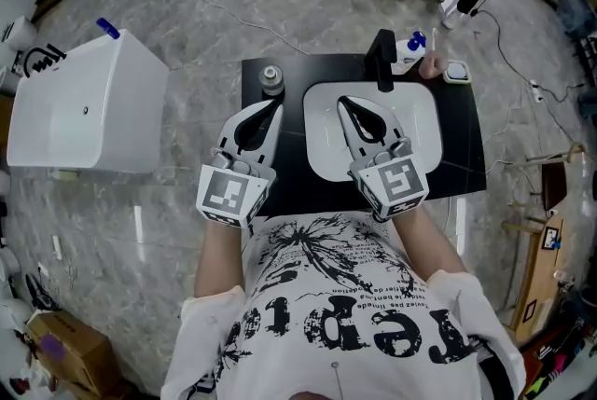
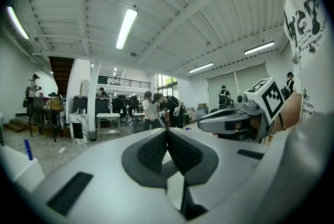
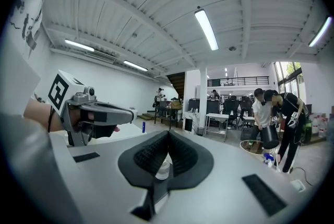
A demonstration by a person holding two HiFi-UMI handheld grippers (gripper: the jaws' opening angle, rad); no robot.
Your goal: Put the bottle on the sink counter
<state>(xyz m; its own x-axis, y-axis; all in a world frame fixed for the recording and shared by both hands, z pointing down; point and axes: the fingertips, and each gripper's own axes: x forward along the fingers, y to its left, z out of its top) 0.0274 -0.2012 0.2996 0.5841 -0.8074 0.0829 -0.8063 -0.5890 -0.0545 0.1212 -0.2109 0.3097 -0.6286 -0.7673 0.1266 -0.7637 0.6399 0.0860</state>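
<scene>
I hold my left tongs [image 1: 270, 114] and right tongs [image 1: 347, 104] closed and empty. The bottle [image 1: 271, 78] already stands on the counter [image 1: 280, 176], so the task looks done.

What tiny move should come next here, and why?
Probably opening the left hand-held gripper: its jaws are shut on nothing, and the bottle stands upright just beyond its tips at the black counter's back left corner. The right hand-held gripper, also shut, hovers over the white basin.
</scene>
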